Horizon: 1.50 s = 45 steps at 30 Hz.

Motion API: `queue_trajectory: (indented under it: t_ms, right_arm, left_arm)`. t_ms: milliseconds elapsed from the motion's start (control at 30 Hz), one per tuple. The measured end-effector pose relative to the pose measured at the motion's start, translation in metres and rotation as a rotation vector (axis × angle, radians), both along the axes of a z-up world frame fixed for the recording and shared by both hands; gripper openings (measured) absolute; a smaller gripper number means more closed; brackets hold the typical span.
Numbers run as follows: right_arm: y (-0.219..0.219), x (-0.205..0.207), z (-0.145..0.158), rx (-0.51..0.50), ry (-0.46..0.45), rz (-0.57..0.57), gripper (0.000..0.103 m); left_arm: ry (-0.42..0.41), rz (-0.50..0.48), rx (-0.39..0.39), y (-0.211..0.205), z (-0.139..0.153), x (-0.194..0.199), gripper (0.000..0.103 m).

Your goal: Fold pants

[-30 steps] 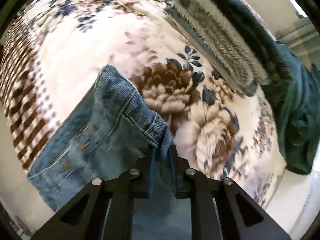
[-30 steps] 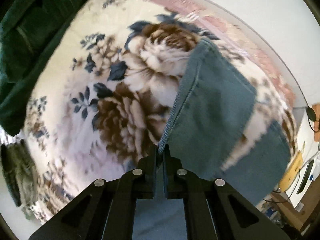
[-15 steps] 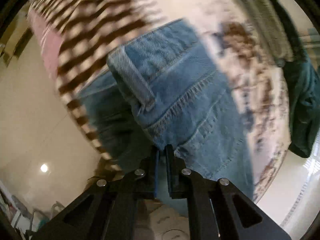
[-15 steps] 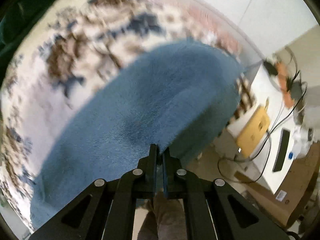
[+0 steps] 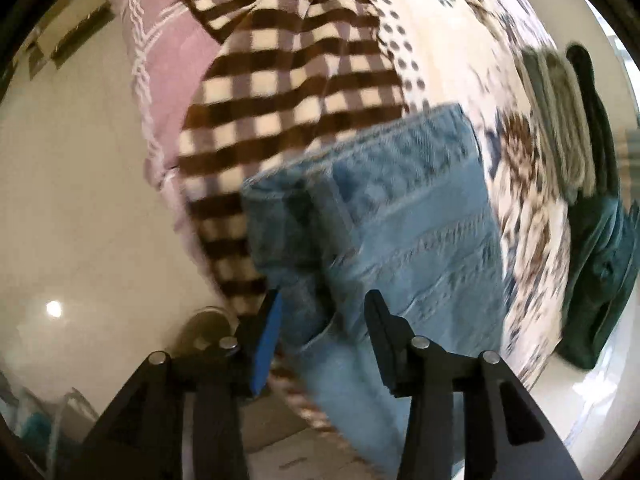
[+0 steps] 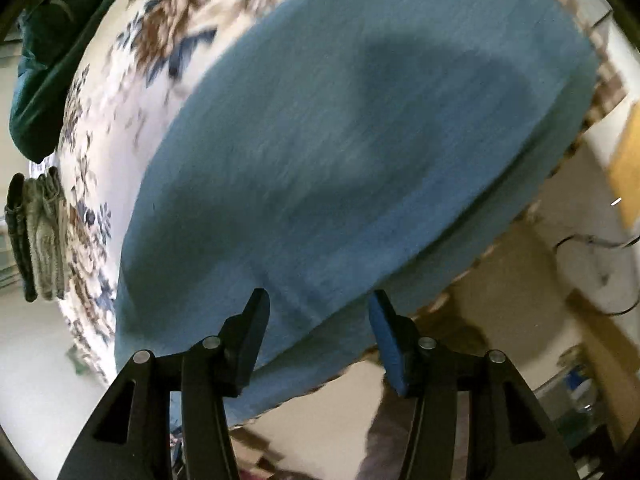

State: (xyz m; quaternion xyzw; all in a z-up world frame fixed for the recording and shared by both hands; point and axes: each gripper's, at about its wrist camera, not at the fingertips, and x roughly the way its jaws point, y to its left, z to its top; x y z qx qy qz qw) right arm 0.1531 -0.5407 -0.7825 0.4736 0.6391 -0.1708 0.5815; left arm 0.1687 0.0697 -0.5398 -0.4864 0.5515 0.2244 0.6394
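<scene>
Both grippers, left gripper (image 5: 320,300) and right gripper (image 6: 318,300), have just been opening, gripping nothing; jeans (image 6: 360,140) lie folded along the bed (image 5: 440,32) edge, near the green garment (image 5: 600,264).

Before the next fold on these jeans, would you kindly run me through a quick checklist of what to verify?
1. Left gripper released: ok, jaws have just been opening, pads apart, denim between them but not pressed.
2. Right gripper released: ok, jaws have just been opening, nothing pinched.
3. Jeans lying on the floral blanket: ok, folded over near its edge.
4. Fold edges aligned: cannot tell, frames blurred.
5. Waistband flat: cannot tell.
6. Green garment clear of the jeans: ok, apart at the side.
</scene>
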Motion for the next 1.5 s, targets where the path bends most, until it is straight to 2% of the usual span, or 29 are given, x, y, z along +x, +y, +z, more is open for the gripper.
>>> queue_trajectory:
  t_ms: [67,133,167,200,233,267,333,433,533,633,700,800,833,900,933,967,1033,1100,1133,1167,1233,1400,1500]
  right_arm:
    - [0.013,-0.001,-0.014,0.035,-0.014,-0.01,0.054]
    - [0.023,-0.003,-0.018,0.011,-0.034,-0.02,0.049]
    - [0.028,-0.004,-0.017,-0.014,-0.041,-0.022,0.036]
    - [0.031,-0.006,-0.017,-0.029,-0.041,-0.026,0.029]
    - [0.033,-0.009,-0.016,-0.05,-0.041,-0.032,0.012]
    - [0.034,-0.012,-0.013,-0.07,-0.043,-0.035,0.005]
    - [0.033,-0.007,-0.006,-0.099,-0.041,-0.027,0.003]
    - [0.039,-0.008,0.016,-0.164,-0.025,0.038,0.0]
    - [0.039,-0.019,0.034,-0.188,-0.023,0.072,0.0]
    - [0.031,-0.034,0.043,-0.193,-0.008,0.07,0.0]
    - [0.027,-0.041,0.044,-0.182,0.003,0.072,0.0]
    - [0.023,-0.052,0.03,-0.048,-0.031,0.051,0.001]
    - [0.022,-0.052,0.025,-0.016,-0.046,0.032,0.003]
    - [0.02,-0.051,0.013,0.054,-0.063,-0.012,0.017]
    - [0.019,-0.05,0.006,0.069,-0.061,-0.04,0.041]
    - [0.018,-0.048,0.001,0.077,-0.069,-0.073,0.05]
    - [0.017,-0.042,-0.011,0.079,-0.063,-0.11,0.05]
    - [0.018,-0.039,-0.023,0.043,-0.017,-0.13,0.045]
    - [0.018,-0.041,-0.026,0.011,-0.002,-0.163,0.023]
    - [0.02,-0.04,-0.025,-0.017,0.002,-0.173,0.011]
    - [0.026,-0.04,-0.014,-0.075,0.009,-0.144,0.003]
    - [0.036,-0.056,0.021,-0.157,0.006,-0.079,0.002]
    - [0.036,-0.066,0.017,-0.154,0.039,-0.042,0.002]
  left_arm:
    - [0.0,0.04,0.002,0.007,-0.009,0.006,0.04]
    - [0.008,0.066,-0.007,0.012,-0.02,0.013,0.037]
    - [0.0,0.076,-0.012,0.013,-0.023,0.019,0.037]
    - [0.004,0.069,0.011,0.013,-0.024,0.024,0.035]
    - [0.001,0.057,0.044,0.012,-0.022,0.028,0.026]
    - [0.005,0.039,0.083,0.011,-0.02,0.031,0.02]
    - [-0.012,0.014,0.123,0.009,-0.016,0.03,0.014]
    - [-0.049,-0.018,0.167,0.007,-0.004,0.022,0.013]
    - [-0.089,-0.012,0.15,0.01,0.014,0.008,0.013]
    - [-0.092,-0.024,0.141,0.011,0.024,-0.003,0.013]
    - [-0.073,-0.033,0.131,0.014,0.023,-0.01,0.013]
    - [-0.025,-0.022,0.112,0.023,0.005,-0.02,0.013]
    - [-0.011,-0.011,0.091,0.027,-0.004,-0.021,0.013]
    - [-0.004,-0.016,0.078,0.029,-0.013,-0.025,0.013]
    - [-0.004,-0.023,0.084,0.028,-0.013,-0.024,0.013]
    - [-0.007,-0.029,0.087,0.028,-0.014,-0.022,0.013]
    - [-0.007,-0.034,0.092,0.026,-0.014,-0.02,0.013]
    - [-0.005,-0.033,0.089,0.026,-0.015,-0.021,0.013]
    - [-0.003,-0.04,0.092,0.026,-0.016,-0.021,0.013]
    - [0.001,-0.045,0.094,0.026,-0.016,-0.019,0.013]
    - [0.003,-0.054,0.096,0.026,-0.016,-0.019,0.013]
    - [0.001,-0.083,0.105,0.026,-0.012,-0.017,0.013]
    - [0.01,-0.087,0.103,0.029,-0.015,-0.017,0.013]
